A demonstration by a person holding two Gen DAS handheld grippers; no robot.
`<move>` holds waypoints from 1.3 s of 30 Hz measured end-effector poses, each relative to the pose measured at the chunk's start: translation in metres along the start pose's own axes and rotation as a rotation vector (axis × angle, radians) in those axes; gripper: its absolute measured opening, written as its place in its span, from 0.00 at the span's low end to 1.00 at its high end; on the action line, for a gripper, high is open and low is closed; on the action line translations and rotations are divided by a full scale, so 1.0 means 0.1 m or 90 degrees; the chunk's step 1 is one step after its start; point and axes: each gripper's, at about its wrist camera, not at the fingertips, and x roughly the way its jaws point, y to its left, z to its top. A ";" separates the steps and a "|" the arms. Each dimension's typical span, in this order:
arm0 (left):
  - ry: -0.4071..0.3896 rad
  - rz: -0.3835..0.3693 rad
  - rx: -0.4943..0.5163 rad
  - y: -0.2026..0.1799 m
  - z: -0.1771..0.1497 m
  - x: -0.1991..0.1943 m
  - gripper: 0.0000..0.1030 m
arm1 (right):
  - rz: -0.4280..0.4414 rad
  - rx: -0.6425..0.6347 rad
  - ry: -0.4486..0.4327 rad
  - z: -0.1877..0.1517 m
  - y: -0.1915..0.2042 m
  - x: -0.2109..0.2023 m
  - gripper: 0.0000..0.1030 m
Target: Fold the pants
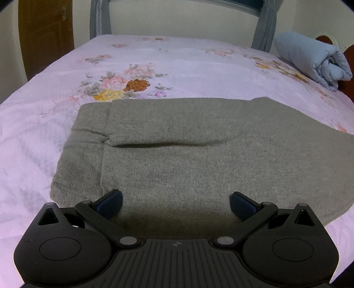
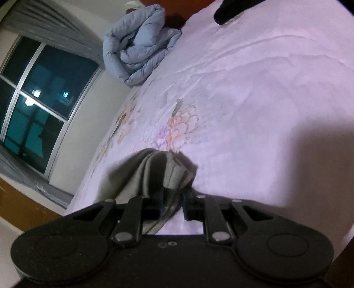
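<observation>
Grey fleece pants point(image 1: 177, 150) lie flat on the pink floral bedspread point(image 1: 33, 137), with the two legs stacked and a cuff band at the left. My left gripper point(image 1: 176, 200) hovers just over the near edge of the pants, its blue pads wide apart, nothing between them. In the right wrist view my right gripper point(image 2: 172, 205) is shut on a bunched end of the grey pants point(image 2: 159, 170), several layers pinched between the pads and lifted off the bedspread point(image 2: 254, 99).
A rolled light-blue quilt point(image 1: 314, 59) lies at the head of the bed beside a dark wooden headboard. A window point(image 2: 42, 99) with grey curtains is behind the bed. A brown door point(image 1: 46, 35) stands at the far left. A dark object point(image 2: 230, 11) rests on the bed's far side.
</observation>
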 end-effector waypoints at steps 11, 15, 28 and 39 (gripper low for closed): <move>-0.011 0.005 -0.006 -0.01 -0.04 -0.01 1.00 | 0.011 -0.051 -0.021 0.31 0.33 -0.23 0.17; -0.010 0.007 -0.007 -0.01 -0.03 0.00 1.00 | 0.000 -0.106 0.081 0.23 0.48 0.12 0.17; -0.088 0.030 -0.157 -0.19 -0.23 -0.41 1.00 | 0.105 0.040 0.197 -0.97 0.80 0.23 0.29; -0.105 -0.041 -0.270 -0.98 -0.69 -0.49 1.00 | 0.088 0.141 0.194 -1.43 0.84 0.38 0.32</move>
